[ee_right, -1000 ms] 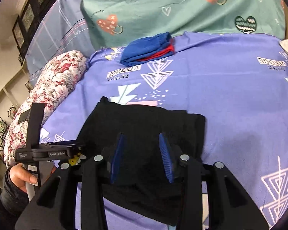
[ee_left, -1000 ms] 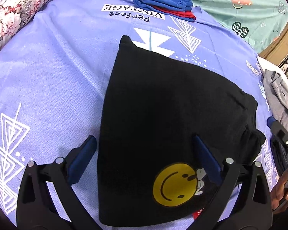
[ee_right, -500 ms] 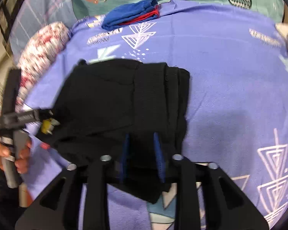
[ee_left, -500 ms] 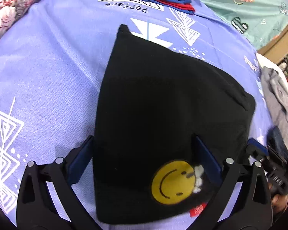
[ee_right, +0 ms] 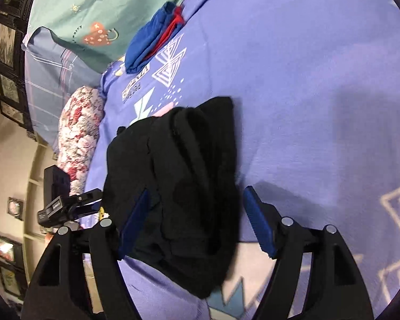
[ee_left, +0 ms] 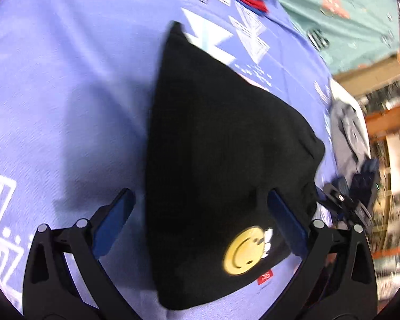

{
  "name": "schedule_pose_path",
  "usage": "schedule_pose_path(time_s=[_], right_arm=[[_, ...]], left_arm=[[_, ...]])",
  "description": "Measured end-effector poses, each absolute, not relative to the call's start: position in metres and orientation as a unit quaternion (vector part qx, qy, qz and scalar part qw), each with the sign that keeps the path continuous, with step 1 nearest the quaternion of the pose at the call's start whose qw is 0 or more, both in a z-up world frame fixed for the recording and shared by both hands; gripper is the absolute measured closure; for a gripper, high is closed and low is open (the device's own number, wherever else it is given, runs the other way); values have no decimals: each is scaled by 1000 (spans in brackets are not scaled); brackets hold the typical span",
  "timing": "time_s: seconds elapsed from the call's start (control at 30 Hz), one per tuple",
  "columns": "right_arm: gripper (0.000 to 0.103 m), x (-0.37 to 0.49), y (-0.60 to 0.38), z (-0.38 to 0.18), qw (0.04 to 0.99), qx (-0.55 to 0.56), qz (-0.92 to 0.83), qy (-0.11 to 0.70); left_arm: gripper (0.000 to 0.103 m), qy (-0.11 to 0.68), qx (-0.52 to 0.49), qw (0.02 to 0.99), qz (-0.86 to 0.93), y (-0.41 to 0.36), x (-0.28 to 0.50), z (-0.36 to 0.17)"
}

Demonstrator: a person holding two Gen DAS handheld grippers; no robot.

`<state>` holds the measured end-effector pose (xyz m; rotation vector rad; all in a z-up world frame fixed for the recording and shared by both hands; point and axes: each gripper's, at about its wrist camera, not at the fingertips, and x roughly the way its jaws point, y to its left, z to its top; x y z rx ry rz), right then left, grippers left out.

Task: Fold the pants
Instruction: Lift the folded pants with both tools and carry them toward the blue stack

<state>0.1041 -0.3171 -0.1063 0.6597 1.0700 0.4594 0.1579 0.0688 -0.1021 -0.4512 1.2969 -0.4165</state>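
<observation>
Surface: purple bedsheet with white triangle prints and lettering, spread under both claws; it fills most of each view.
Background: green sheet with heart prints lies beyond the purple one, far ahead of the right claw; framed pictures hang on the wall at that view's left edge.
Pants: black pants, folded into a compact bundle, lie flat on the bedsheet directly ahead of the left claw and reach in between its fingers; a yellow smiley patch and a small red tag sit at the near corner, just inside the right-hand finger.
Pants, other side: in the right wrist view the same bundle shows stacked, layered edges and lies between the right claw's fingers, nearer the left-hand one.
Floral pillow: red-and-white flowered roll, off to the left of the right claw, past the pants.
Folded clothes: blue and red stack, far ahead of both claws near the green sheet.
Grey clothes: crumpled pile, to the right of the left claw.
Left claw: left claw stands wide apart, its blue pads straddling the near end of the pants, not pressing on the cloth.
Right claw: right claw has just been opening; its fingers stand apart with the pants between them, the right-hand pad clear of the cloth.
</observation>
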Motion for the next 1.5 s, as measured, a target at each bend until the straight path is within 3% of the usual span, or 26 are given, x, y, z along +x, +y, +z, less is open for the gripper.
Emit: schedule_pose_path(time_s=[0.17, 0.23, 0.27, 0.3, 0.37, 0.43, 0.7, 0.87, 1.03, 1.17, 1.3, 1.37, 1.4, 1.43, 1.47, 1.5], right_arm=[[24, 121, -294, -106, 794, 270, 228, 494], [25, 127, -281, -103, 800, 248, 230, 495], [34, 129, -277, -104, 802, 238, 231, 496], [50, 131, -273, -105, 804, 227, 225, 501], [61, 132, -269, -105, 806, 223, 217, 504], [68, 130, -268, -99, 810, 221, 222, 496], [72, 138, -256, -14, 848, 188, 274, 412], [72, 197, -252, 56, 886, 147, 270, 346], [72, 304, -227, 109, 922, 90, 249, 282], [72, 394, -214, 102, 933, 73, 226, 270], [71, 466, -211, 55, 929, 85, 204, 297], [69, 494, -214, 14, 920, 89, 178, 338], [62, 504, -216, -4, 916, 89, 158, 358], [53, 509, -221, -20, 917, 88, 129, 367], [32, 511, -228, -33, 922, 95, 107, 361], [25, 511, -232, -39, 923, 101, 98, 357]], left_arm=[[9, 604, -159, 748, -225, 40, 171, -101], [35, 603, -123, 758, -218, 26, 171, -97], [36, 602, -111, 761, -217, 22, 172, -96], [40, 599, -104, 766, -210, 19, 171, -95], [50, 591, -99, 776, -196, 18, 168, -89], [68, 568, -98, 791, -202, 16, 163, -72], [71, 457, -82, 848, -255, 1, 163, 24], [71, 381, -65, 891, -238, 4, 235, 95], [69, 329, -50, 922, -198, 5, 333, 125], [67, 316, -46, 934, -159, 10, 421, 105], [65, 357, -39, 925, -123, 13, 486, 48], [55, 393, -39, 914, -91, 19, 511, 5], [41, 397, -38, 914, -76, 23, 512, -7], [18, 387, -47, 919, -54, 29, 513, -19], [9, 373, -67, 924, -41, 37, 512, -24], [4, 374, -87, 922, -45, 42, 511, -28]])
